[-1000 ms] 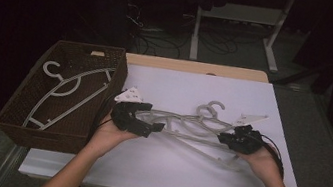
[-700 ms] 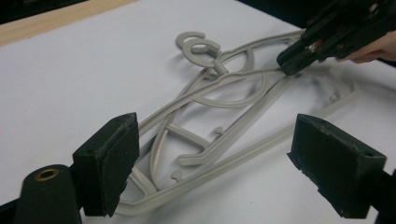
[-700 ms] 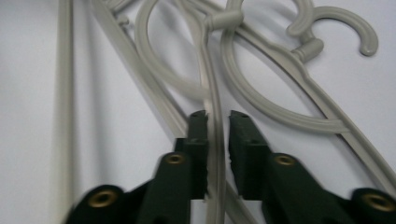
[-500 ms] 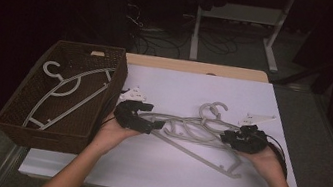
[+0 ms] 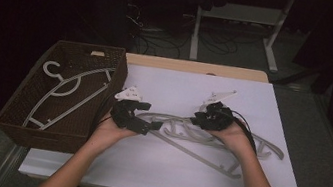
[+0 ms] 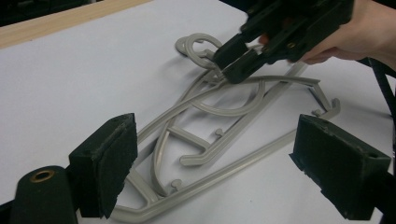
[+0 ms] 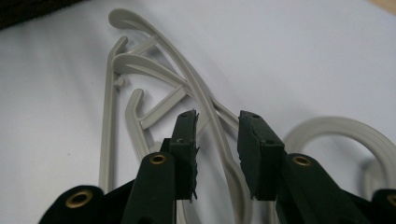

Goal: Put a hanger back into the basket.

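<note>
Grey plastic hangers (image 5: 207, 143) lie tangled on a white table (image 5: 162, 174), between two hand-held grippers. The left gripper (image 5: 146, 127) has its jaws wide apart, holding nothing. The right gripper (image 7: 217, 140), jaws just opening, straddles one hanger arm without pressing it.

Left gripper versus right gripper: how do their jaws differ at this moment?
The left gripper has its jaws spread wide at one end of the grey plastic hangers, pads pressing nothing. The right gripper has its jaws close together astride one hanger arm near the hooks; they have just been opening. Both are black and hand-held over the white table.
</note>
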A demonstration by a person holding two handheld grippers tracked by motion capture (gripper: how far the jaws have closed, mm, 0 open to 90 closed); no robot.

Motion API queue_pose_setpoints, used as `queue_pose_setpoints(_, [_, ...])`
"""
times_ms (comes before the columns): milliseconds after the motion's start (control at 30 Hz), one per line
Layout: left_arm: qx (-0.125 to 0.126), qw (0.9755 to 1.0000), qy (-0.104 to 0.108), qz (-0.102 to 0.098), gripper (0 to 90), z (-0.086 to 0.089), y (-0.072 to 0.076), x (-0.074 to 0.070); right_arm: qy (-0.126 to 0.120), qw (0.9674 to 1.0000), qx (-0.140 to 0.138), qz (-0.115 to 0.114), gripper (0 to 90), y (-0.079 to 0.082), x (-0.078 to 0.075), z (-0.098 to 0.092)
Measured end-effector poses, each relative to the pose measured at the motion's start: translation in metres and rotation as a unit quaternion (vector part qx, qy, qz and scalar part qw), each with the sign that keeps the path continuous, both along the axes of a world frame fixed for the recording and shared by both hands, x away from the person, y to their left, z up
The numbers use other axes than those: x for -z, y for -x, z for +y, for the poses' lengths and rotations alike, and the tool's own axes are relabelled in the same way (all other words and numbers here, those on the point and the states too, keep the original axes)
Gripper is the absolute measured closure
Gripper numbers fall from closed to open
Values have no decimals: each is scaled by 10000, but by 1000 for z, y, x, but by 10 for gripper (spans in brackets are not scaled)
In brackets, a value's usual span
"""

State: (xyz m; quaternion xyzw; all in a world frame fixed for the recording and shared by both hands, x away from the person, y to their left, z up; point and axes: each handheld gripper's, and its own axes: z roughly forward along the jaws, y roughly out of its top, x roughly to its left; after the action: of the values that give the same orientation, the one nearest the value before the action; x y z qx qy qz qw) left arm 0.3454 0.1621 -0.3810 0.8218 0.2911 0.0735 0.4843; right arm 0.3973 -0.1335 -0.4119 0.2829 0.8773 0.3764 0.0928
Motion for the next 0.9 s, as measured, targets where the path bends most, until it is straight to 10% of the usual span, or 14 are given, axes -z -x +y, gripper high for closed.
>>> queue_pose_setpoints(467, [-14, 10000, 85, -36, 136, 2, 0, -3, 609, 9970, -468, 87, 730, -27, 25, 46])
queue_pose_setpoints(900, [-89, 9998, 132, -108, 136, 5, 0, -8, 529, 9942, -913, -196, 799, -19, 13, 46])
